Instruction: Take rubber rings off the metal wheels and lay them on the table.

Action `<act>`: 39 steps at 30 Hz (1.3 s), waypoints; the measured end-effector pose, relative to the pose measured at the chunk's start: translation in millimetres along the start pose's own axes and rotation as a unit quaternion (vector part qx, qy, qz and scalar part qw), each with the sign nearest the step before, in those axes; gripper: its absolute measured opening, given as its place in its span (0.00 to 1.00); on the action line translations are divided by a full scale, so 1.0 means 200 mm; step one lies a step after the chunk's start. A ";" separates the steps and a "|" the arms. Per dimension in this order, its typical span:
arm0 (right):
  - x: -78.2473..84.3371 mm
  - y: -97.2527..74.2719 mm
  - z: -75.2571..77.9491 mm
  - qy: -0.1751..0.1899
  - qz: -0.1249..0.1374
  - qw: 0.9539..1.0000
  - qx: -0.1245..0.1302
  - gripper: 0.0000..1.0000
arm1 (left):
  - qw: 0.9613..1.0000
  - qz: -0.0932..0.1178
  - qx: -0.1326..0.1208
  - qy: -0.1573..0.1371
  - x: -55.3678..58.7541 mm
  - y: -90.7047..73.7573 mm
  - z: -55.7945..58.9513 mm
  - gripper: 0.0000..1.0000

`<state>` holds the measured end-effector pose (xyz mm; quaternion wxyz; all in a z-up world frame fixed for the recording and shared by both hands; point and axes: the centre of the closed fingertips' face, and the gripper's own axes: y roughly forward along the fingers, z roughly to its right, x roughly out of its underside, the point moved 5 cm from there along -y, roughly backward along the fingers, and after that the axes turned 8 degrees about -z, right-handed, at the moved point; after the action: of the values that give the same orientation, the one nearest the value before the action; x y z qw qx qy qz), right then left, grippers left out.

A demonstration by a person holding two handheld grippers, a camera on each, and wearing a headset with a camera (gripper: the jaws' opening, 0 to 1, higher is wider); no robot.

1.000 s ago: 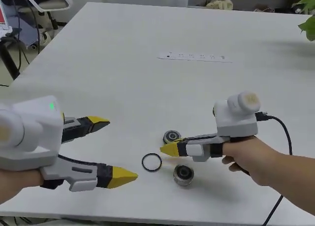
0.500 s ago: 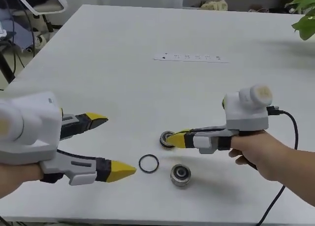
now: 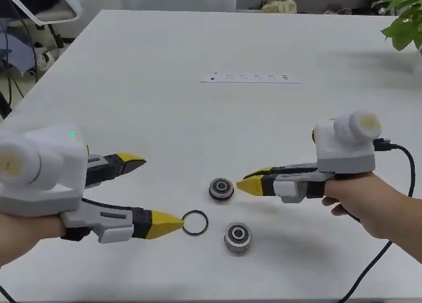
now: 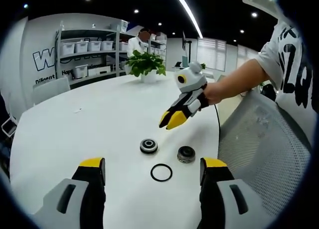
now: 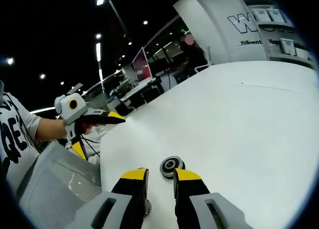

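Yellow-tipped jaws of the left gripper (image 3: pixel 160 191) stand spread wide and hold nothing; the lower tip lies just beside the ring (image 3: pixel 194 222). In the left gripper view the ring lies flat on the table (image 3: pixel 165 85), ahead of the gap between the jaws. The right gripper (image 3: pixel 249 180) is only narrowly parted and empty, and its tips point at the far wheel (image 3: pixel 221 189) from just to its right, not touching it. The near wheel (image 3: pixel 237 237) sits just beside the ring, on the side towards the person, and is the closest of the three to the table's near edge. A cable (image 3: pixel 389 237) trails from the right gripper over that edge.

Beyond the wheels the white top runs bare to a thin printed strip (image 3: pixel 249 77), with wide room on either side. A plant (image 3: pixel 401 12) shows past the far right corner. The left gripper view shows shelves (image 4: pixel 84 54) with bins along the wall.

Half a second ago the right gripper's tips overlapped the far wheel; now they stand clear of it. The left gripper's lower tip is closer to the ring. Ring and wheels keep their layout.
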<state>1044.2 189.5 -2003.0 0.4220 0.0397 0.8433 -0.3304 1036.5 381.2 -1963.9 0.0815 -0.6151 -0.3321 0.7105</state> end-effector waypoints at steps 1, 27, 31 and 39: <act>0.01 0.00 0.01 -0.004 -0.002 1.000 0.005 0.19 | 1.000 -0.001 0.000 0.000 0.00 0.00 0.00 0.75; 0.05 0.09 0.06 -0.080 -0.045 0.995 0.029 0.24 | 0.999 -0.023 0.022 0.005 -0.01 0.19 -0.05 0.69; 0.05 0.10 0.08 -0.086 -0.047 0.995 0.028 0.25 | 0.999 -0.030 0.029 0.010 -0.01 0.22 -0.05 0.68; 0.06 0.13 0.09 -0.102 -0.057 0.993 0.032 0.27 | 0.999 -0.033 0.036 0.010 -0.02 0.27 -0.06 0.65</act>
<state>1058.0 197.6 -2032.7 0.4846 -0.0288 0.7860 -0.3827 1064.2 341.5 -1991.4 0.1302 -0.6074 -0.3251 0.7130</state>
